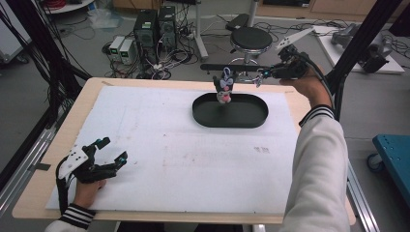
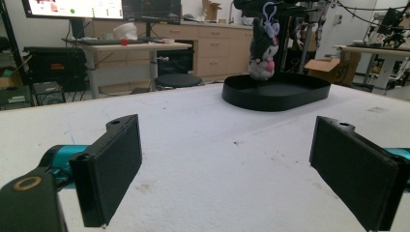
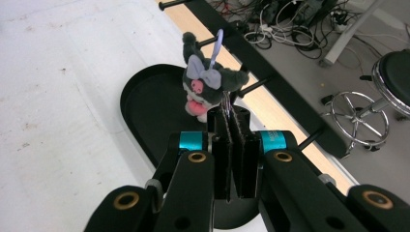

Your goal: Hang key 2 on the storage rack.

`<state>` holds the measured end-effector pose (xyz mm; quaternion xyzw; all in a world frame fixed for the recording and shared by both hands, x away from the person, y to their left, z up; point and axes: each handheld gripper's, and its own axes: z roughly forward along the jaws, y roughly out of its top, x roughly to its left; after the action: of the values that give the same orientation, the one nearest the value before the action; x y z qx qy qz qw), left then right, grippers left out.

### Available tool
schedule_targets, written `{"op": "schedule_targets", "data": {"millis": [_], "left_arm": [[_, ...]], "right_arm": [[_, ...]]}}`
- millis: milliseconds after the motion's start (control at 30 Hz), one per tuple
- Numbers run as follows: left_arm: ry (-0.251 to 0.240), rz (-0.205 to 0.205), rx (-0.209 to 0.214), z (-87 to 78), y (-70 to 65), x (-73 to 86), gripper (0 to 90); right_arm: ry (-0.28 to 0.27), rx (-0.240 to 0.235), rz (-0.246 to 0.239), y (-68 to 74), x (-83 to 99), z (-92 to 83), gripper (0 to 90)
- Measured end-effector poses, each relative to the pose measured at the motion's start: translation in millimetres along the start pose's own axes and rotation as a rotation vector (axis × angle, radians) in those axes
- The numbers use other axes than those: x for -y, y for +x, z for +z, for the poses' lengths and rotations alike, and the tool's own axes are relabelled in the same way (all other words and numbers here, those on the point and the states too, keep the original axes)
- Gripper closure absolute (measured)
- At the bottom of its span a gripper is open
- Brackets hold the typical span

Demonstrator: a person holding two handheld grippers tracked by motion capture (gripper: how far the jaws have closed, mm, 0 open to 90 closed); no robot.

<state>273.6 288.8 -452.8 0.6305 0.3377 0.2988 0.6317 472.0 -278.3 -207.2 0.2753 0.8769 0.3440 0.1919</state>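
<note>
High view looks down; both gripper views share the tray (image 2: 275, 96).

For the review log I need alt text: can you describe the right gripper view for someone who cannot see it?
The right gripper has its black jaws shut on a metal ring, dangling a small dark plush toy with a lilac bow above an oval black tray. The tray sits on a white table mat; beyond the table edge are a black peg rack, floor cables and a stool.

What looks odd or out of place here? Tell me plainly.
Nothing is spilled or damaged. The one odd sight: the plush keychain toy hangs in mid-air over the black oval tray, dangling from the shut right gripper. The left gripper rests open on the white mat.
</note>
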Motion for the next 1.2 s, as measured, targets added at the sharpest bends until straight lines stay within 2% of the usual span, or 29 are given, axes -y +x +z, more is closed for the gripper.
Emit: {"op": "schedule_targets", "data": {"millis": [333,567,867,1200], "left_arm": [[0.001,0.002,0.000,0.0,0.0,0.0,11.8],[0.001,0.002,0.000,-0.1,-0.1,0.0,11.8],[0.000,0.002,0.000,0.0,-0.1,0.0,11.8],[-0.002,0.001,-0.001,0.2,-0.2,0.1,11.8]], "right_arm": [[0.057,-0.019,-0.041,-15.0,-27.5,0.5,88.3],[0.125,-0.042,-0.072,-19.6,-37.3,13.7,88.3],[0.177,-0.075,-0.099,-21.1,-39.4,36.4,88.3],[0.211,-0.103,-0.106,-22.3,-37.7,52.2,88.3]]}}
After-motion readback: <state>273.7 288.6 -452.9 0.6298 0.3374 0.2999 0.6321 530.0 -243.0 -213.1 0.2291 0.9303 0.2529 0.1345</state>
